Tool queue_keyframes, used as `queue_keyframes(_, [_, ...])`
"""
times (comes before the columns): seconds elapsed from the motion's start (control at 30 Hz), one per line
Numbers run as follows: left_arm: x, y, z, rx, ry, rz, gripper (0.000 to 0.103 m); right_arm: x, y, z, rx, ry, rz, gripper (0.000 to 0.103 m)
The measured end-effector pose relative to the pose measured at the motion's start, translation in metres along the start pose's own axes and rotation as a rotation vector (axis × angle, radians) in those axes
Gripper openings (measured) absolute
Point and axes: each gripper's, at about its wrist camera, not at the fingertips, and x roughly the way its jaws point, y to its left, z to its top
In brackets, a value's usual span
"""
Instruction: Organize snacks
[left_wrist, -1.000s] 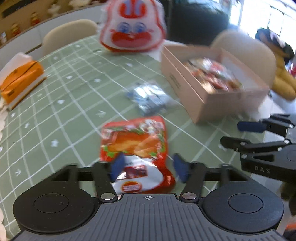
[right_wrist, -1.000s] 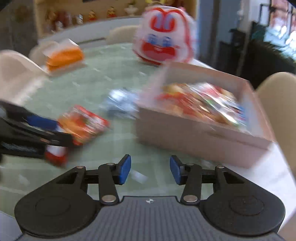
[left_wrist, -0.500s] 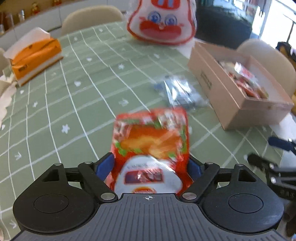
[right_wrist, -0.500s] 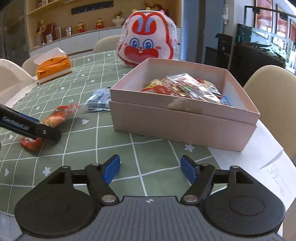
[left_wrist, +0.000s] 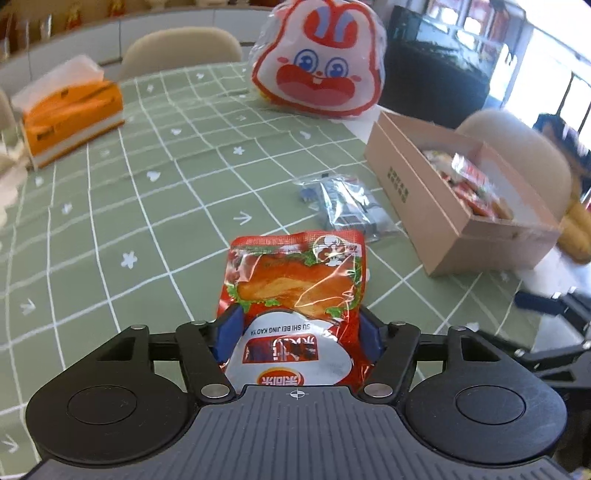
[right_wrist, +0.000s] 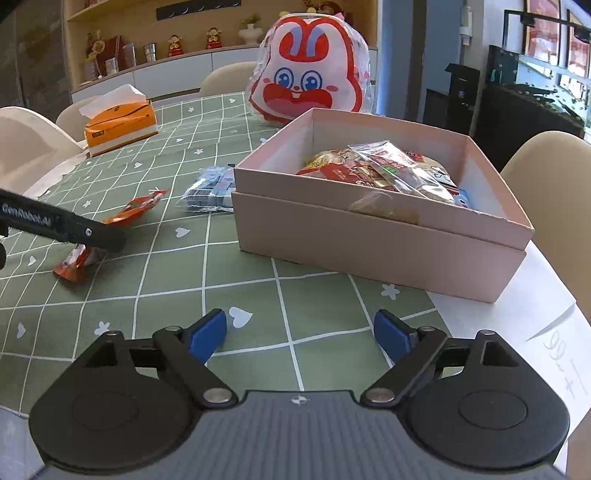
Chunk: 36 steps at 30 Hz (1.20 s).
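Observation:
A red snack packet (left_wrist: 295, 280) lies on the green checked tablecloth, its near end between the blue pads of my left gripper (left_wrist: 299, 332). The jaws are closing, and the pads press against its two sides. From the right wrist view the same packet (right_wrist: 133, 208) shows under the left gripper's black finger (right_wrist: 88, 234). A clear packet of blue sweets (left_wrist: 347, 206) lies beside the pink cardboard box (right_wrist: 369, 236), which holds several snack packets. My right gripper (right_wrist: 301, 336) hovers over the cloth in front of the box, its jaws opening with nothing between them.
A large rabbit-face bag (right_wrist: 306, 70) stands behind the box. An orange tissue box (right_wrist: 122, 125) sits at the far left. Beige chairs (right_wrist: 554, 162) ring the table. A white paper sheet (right_wrist: 535, 314) lies under the box's right corner near the table edge.
My left gripper slid forward around the red packet and narrowed onto its sides. The right gripper's jaws spread wider and its view steadied in front of the box.

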Motion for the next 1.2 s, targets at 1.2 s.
queue_keyframes(1.2, [-0.041,0.04,-0.044,-0.165,-0.045,-0.111,0.063,0.172,0.106,0.203,-0.2,0.393,-0.027,0.049])
